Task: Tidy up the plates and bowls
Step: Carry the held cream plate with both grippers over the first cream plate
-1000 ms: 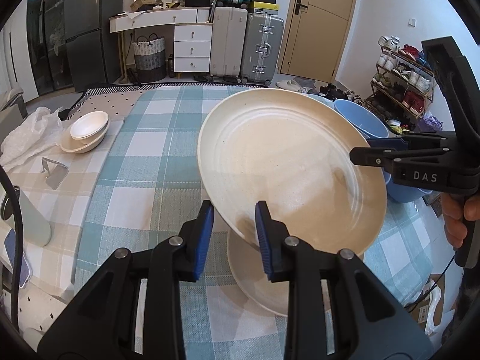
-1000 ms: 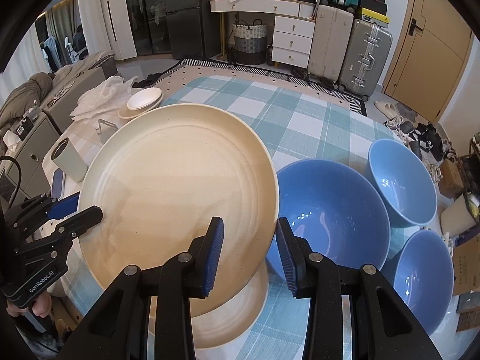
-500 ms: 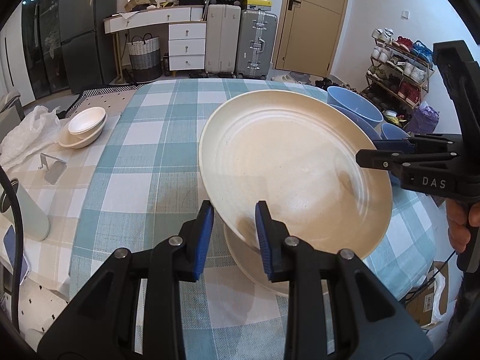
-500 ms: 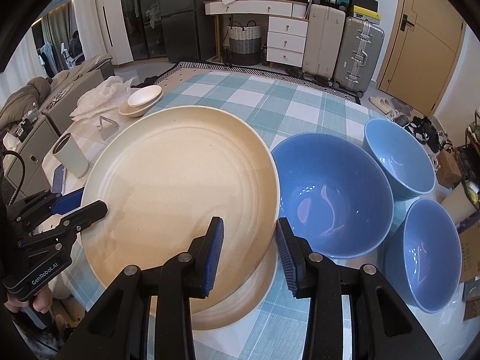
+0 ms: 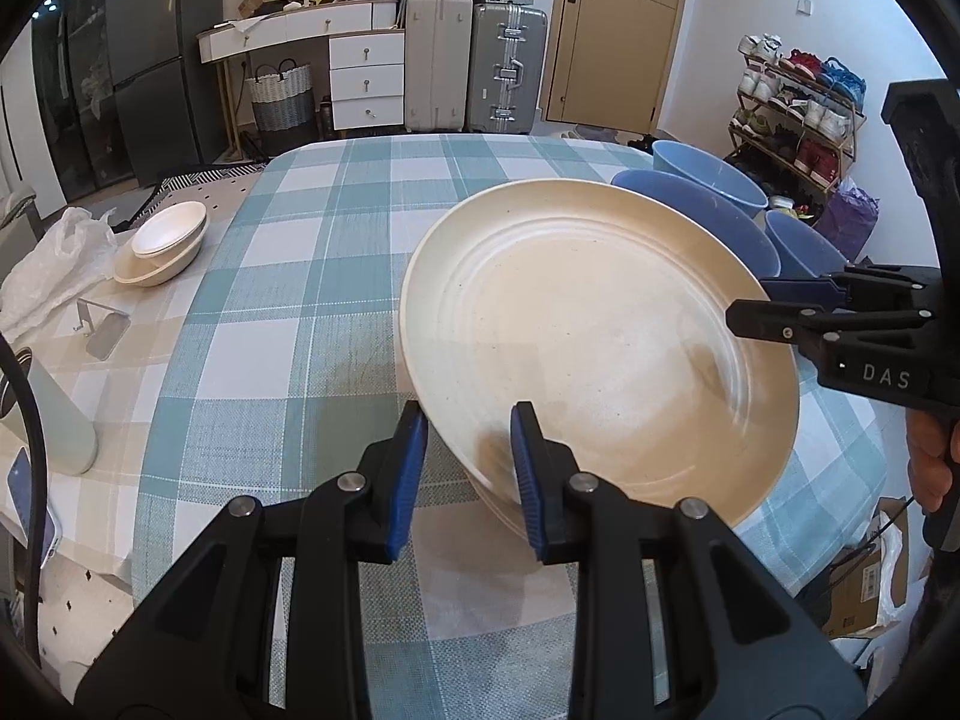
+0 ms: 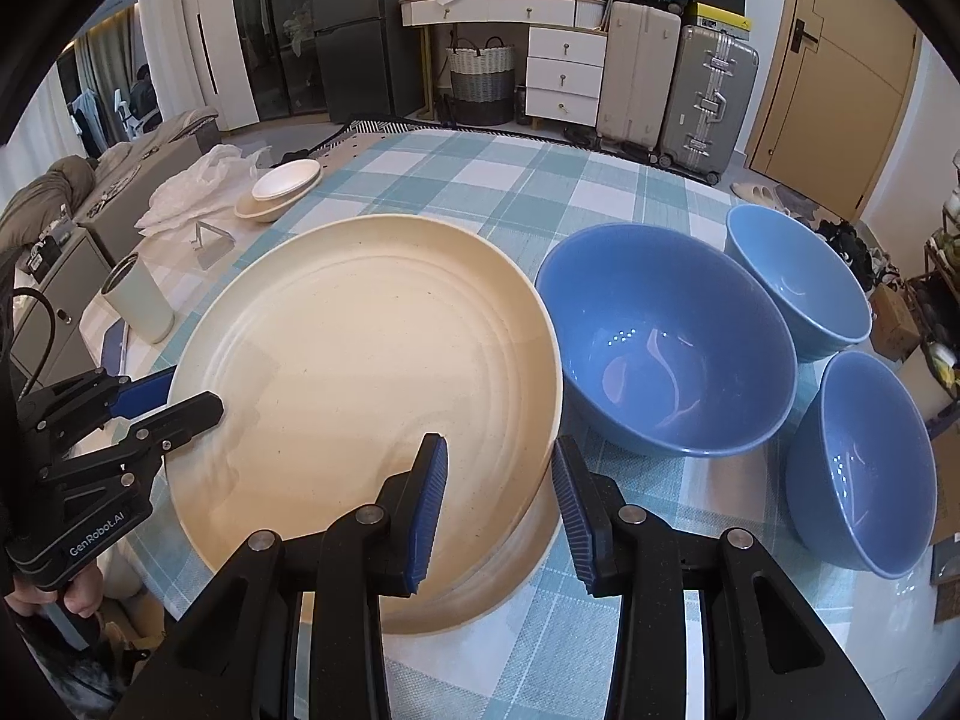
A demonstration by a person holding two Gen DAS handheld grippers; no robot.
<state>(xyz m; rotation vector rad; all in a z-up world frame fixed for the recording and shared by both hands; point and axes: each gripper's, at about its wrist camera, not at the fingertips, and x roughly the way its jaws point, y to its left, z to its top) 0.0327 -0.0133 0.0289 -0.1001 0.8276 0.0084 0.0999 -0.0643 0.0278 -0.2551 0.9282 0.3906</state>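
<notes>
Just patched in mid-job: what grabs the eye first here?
A big cream plate fills the middle, gripped at opposite rims by the left gripper and right gripper above a second cream plate on the checked tablecloth. Three blue bowls cluster beside it, on the right-gripper side.

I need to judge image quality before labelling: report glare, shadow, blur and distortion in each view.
Left wrist view: strong fisheye bending with dark corners; sharp; soft sheen and a gripper shadow on the large cream round plate. Right wrist view: same bending; small ceiling-light reflections in the big blue ceramic bowl; no motion blur.
</notes>
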